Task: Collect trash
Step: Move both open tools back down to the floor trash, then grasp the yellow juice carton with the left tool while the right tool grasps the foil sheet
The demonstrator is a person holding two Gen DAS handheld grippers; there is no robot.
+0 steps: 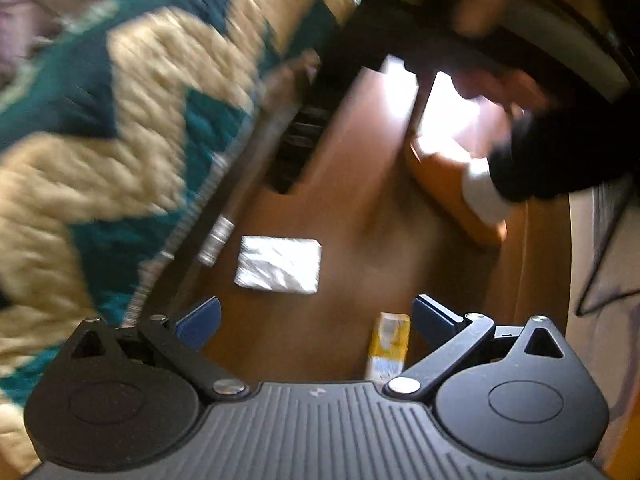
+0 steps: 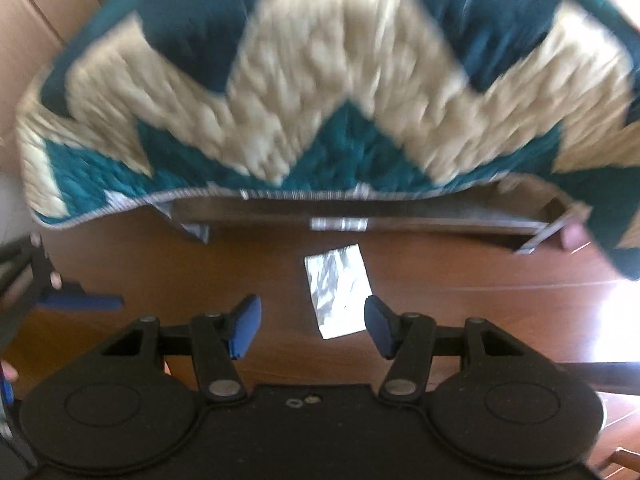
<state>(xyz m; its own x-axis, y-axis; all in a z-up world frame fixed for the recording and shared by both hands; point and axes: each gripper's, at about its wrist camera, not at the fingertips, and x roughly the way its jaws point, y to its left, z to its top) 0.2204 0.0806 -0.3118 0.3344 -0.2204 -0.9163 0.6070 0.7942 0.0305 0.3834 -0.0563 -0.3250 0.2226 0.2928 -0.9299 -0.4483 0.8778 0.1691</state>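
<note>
Bare wooden floor point(image 2: 460, 280) lies open around the silver foil wrapper point(image 2: 336, 290), free to reach from above. Beyond it the quilt-covered bed edge point(image 2: 320, 100) overhangs, closing that side. In the left view a yellow packet point(image 1: 390, 344) lies near the foil, and a dark-sleeved arm point(image 1: 560, 152) crosses overhead.

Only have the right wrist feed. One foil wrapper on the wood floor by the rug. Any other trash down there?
Observer: Yes. The left wrist view shows a yellow packet lying on the floor, a little apart from the foil wrapper.
Operator: Left claw holding anything?
Observer: No. The left claw is open wide, with nothing between its fingers.
Operator: Anything else in that view?
Observer: A dark sleeve with a white cuff is over the floor at the upper right. It's blurred.
</note>
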